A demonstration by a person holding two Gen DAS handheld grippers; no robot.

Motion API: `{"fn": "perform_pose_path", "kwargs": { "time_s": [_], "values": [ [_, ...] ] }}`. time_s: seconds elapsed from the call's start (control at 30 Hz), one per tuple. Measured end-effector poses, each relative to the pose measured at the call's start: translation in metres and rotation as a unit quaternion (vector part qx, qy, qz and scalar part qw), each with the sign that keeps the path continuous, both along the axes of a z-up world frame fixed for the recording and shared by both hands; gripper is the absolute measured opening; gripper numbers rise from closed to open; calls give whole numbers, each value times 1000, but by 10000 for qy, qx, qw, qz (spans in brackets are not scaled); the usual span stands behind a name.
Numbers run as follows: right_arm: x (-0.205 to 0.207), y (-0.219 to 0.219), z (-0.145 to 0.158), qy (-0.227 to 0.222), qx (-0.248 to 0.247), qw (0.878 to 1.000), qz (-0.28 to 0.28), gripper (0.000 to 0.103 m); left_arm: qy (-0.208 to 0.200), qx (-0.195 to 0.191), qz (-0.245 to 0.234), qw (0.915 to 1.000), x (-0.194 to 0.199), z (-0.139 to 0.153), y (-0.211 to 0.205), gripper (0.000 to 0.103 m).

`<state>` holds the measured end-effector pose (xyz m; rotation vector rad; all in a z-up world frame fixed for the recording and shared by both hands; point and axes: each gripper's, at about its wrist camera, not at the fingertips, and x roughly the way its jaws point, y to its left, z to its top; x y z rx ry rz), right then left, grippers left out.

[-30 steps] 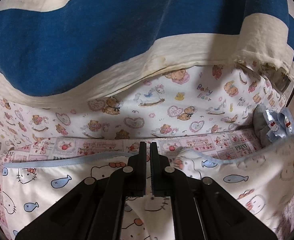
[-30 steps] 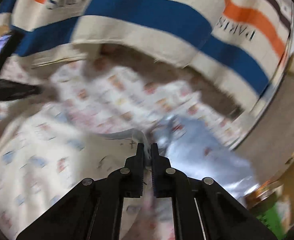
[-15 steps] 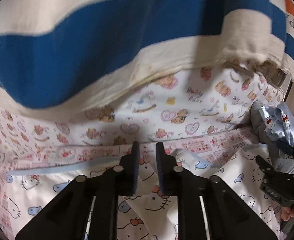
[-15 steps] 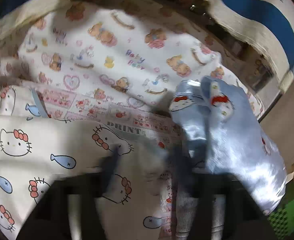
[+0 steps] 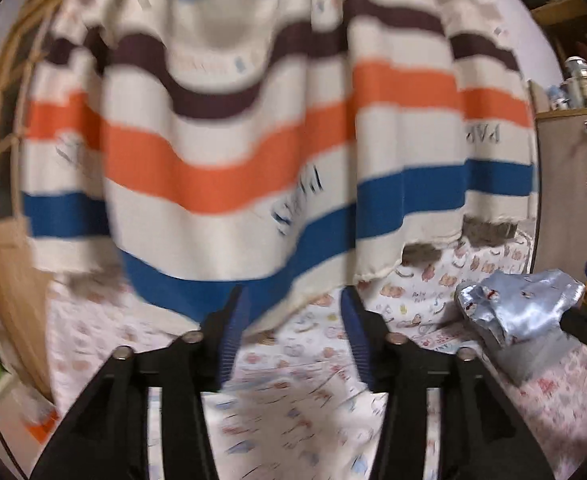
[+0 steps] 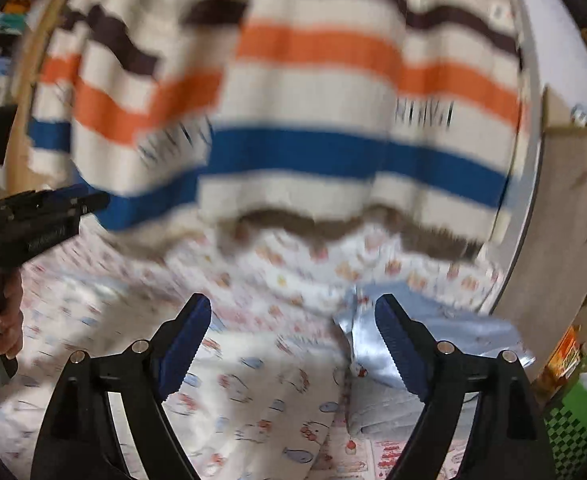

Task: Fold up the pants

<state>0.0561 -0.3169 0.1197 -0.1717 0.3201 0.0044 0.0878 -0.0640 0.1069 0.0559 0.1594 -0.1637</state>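
printed bedsheet (image 6: pixel 253 320), striped curtain (image 5: pixel 253 140) behind

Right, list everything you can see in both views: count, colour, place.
pants: one, white with cat and fish print, on the bed below both grippers
bed sheet: one, white with pink bear print, under everything
striped curtain: one, cream with brown, orange, blue bands, hanging behind the bed
blue garment: one, shiny pale blue, bunched on the right
left gripper: black, blue pads, jaws just opened, nothing between
right gripper: same, jaws just opened wide, nothing between
hand: one, holding the left gripper
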Motion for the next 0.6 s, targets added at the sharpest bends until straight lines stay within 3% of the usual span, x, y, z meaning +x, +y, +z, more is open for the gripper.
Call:
{"fn": "perform_pose_path", "kwargs": {
  "time_s": [0.13,0.2,0.3,0.4,0.6],
  "values": [
    [-38,18,8,-159,377,9985,358,85,-163,0,283,9995,-68,1,33,67],
    [-58,27,5,-196,669,9961,546,86,-236,-42,322,9992,-96,-8,49,83],
    [-79,43,-6,-220,695,9948,705,86,-386,22,568,9976,-135,-25,66,102],
    [-93,54,-18,-289,688,9945,730,90,-566,83,803,9951,-167,-42,79,102],
    [-115,92,-58,20,754,9883,1328,93,-149,-373,1092,9932,-195,-84,116,102]
  ]
}}
